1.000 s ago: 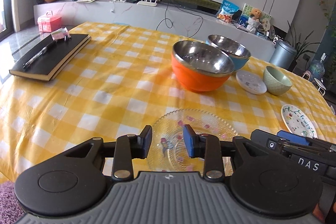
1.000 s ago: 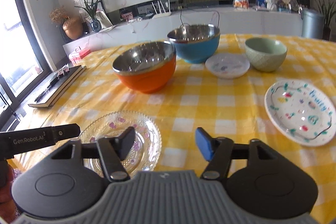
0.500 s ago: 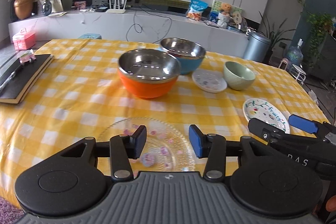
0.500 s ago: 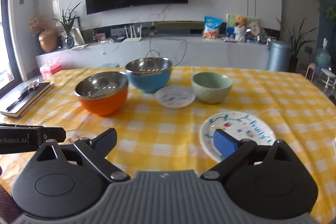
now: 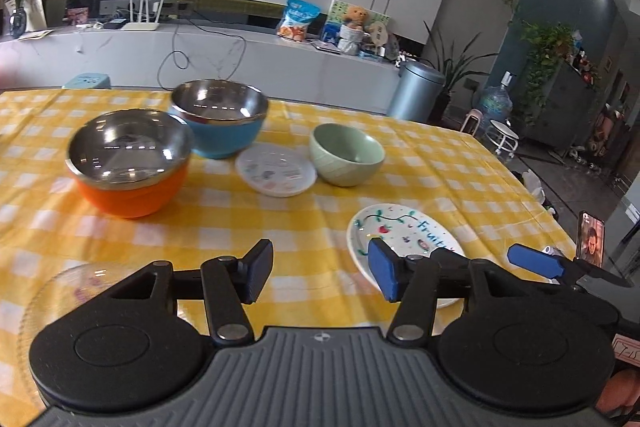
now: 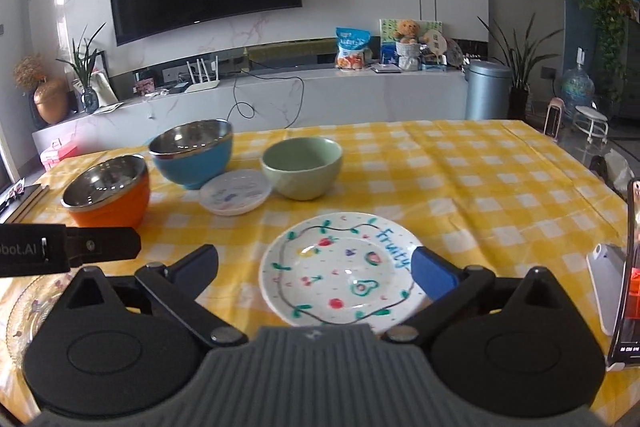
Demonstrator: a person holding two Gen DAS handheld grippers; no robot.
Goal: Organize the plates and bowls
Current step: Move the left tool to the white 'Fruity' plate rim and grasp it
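Bowls (image 6: 192,155) behind | fruit plate (image 6: 340,267) near | phone (image 6: 608,287), perhaps, right edge

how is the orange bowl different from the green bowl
The orange bowl has a shiny steel lining and rim; the green bowl is matte and green inside too. The orange bowl stands farthest left, the green bowl right of the small white plate. Both stand upright and empty.

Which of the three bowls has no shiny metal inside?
The pale green bowl; the orange bowl and the blue bowl both have steel linings.
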